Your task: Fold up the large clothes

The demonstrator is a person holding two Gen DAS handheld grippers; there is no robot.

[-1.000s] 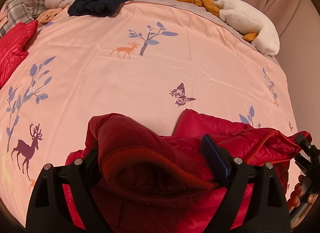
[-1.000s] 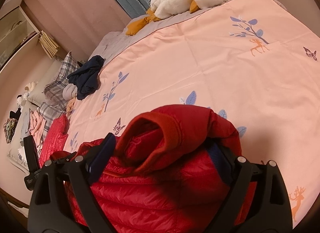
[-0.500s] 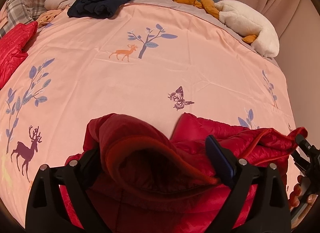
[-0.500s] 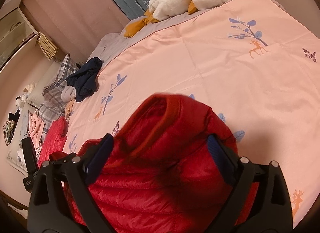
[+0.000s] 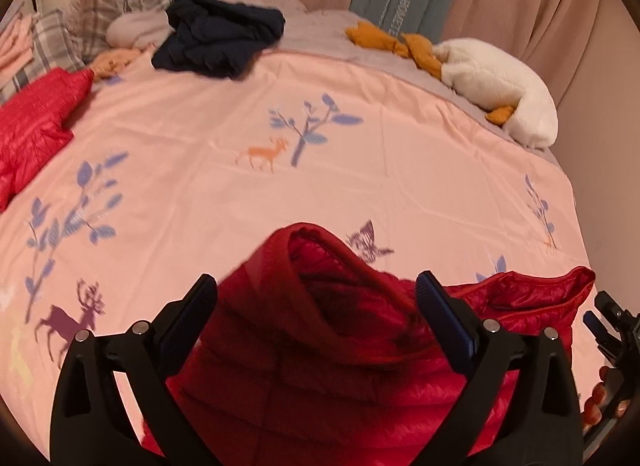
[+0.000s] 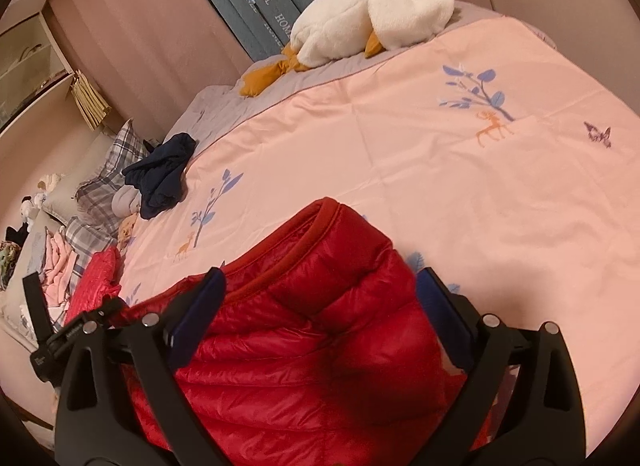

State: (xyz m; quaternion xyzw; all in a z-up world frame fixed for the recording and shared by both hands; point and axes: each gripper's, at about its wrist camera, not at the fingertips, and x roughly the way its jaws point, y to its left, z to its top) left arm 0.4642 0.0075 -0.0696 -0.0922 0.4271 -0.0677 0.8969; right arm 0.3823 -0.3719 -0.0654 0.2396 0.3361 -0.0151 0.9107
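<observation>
Red puffer jacket [image 5: 320, 354] lies bunched on the pink bed cover [image 5: 360, 169]. Left tongs [image 5: 316, 306] have just spread, released; right tongs [image 6: 320, 298] gape too. Folding's barely halfway, I'd say.

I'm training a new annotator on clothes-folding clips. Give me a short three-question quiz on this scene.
1. True or false: the red puffer jacket lies on the pink bedspread.
2. Which lies nearest the plaid pillows? A navy garment; B white plush toy; C blue boxes.
3. What orange animal is printed beside the blue tree?
Key: 1 true; 2 A; 3 a deer.
</observation>
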